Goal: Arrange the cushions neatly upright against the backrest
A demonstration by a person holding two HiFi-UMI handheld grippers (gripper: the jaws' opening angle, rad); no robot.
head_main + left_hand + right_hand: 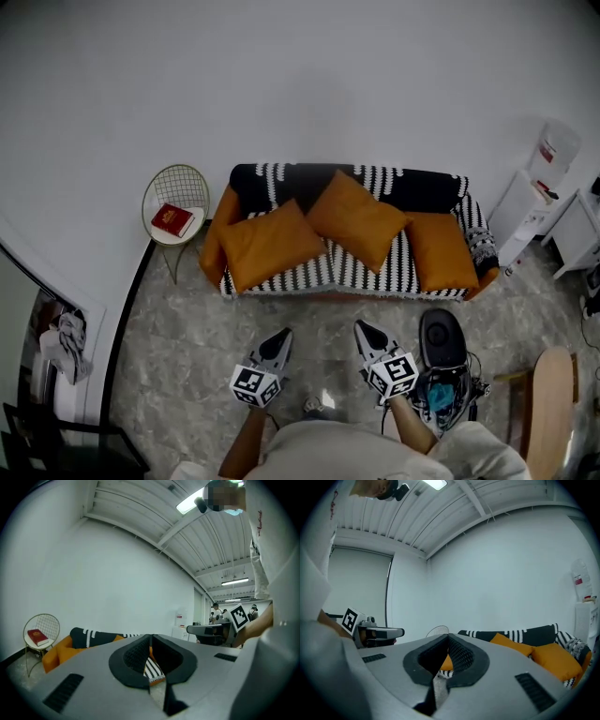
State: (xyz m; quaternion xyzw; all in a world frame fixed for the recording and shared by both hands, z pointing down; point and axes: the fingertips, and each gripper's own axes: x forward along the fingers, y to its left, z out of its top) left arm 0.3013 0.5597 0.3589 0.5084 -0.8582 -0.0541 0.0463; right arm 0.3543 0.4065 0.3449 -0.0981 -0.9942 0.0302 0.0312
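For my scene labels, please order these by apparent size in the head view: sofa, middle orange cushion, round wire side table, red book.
1. sofa
2. middle orange cushion
3. round wire side table
4. red book
All stand at a similar distance from the camera, so the order is fairly sure.

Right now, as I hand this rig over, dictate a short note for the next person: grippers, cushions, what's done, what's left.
Left hand-held gripper: shut, empty, over the floor in front of the sofa.
Right hand-held gripper: shut, empty, beside it.
Cushions: left cushion askew, middle cushion turned on a corner, right cushion at the right end.
Done: nothing apparent.
Left: set all three upright against the backrest.
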